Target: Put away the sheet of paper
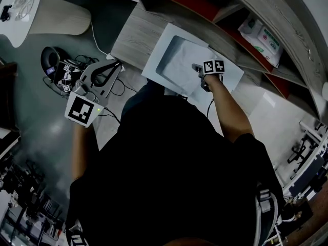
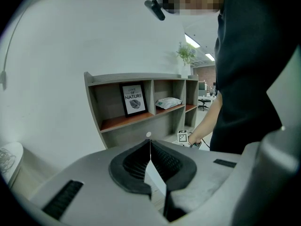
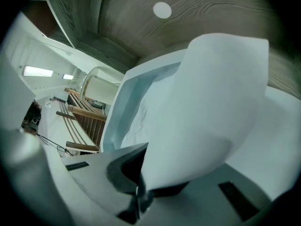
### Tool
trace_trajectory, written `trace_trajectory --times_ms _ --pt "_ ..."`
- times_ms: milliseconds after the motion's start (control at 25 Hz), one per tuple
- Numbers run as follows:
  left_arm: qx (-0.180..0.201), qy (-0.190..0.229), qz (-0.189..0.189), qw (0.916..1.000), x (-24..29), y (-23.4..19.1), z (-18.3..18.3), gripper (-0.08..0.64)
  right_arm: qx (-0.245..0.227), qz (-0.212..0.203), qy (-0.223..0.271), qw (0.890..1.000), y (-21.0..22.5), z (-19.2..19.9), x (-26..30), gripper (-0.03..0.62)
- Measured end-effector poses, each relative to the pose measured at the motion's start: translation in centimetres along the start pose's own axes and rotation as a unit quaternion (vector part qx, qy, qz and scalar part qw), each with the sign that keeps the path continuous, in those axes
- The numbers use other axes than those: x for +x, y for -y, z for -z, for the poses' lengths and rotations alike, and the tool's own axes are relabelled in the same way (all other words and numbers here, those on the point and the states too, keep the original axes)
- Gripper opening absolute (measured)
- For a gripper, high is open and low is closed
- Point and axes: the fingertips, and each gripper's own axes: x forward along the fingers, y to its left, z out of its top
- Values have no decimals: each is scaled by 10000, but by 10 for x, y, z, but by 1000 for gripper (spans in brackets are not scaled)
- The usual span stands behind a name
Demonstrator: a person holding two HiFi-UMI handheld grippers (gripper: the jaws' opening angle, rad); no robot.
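A white sheet of paper [image 3: 207,112] curls up in front of the right gripper view, and my right gripper [image 3: 139,191] is shut on its lower edge. In the head view that gripper [image 1: 197,67] holds the sheet [image 1: 228,78] over the right side of a shallow white tray [image 1: 154,68] on the wooden top of a low shelf unit. The tray's wall [image 3: 115,112] rises just left of the sheet, with a wrinkled white lining inside. My left gripper [image 1: 118,64] hangs off to the left above the floor, its pads [image 2: 141,161] shut together on nothing.
The shelf unit [image 2: 117,121] holds a framed print [image 2: 133,99] and a packet of wipes [image 1: 261,37]. Headphones and cables [image 1: 56,65] lie on the grey floor at the left. A white round table [image 1: 20,9] stands at the far left corner.
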Motion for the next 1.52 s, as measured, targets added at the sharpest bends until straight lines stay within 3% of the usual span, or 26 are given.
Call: trace_trajectory --times_ms 360,1520 --pt "-312 150 25 9994 -2 -11 6 21 -169 74 -108 9998 -8 -9 13 14" --pt "-434 117 -30 9990 -7 -30 21 21 -523 23 -292 9982 -36 -34 47 14"
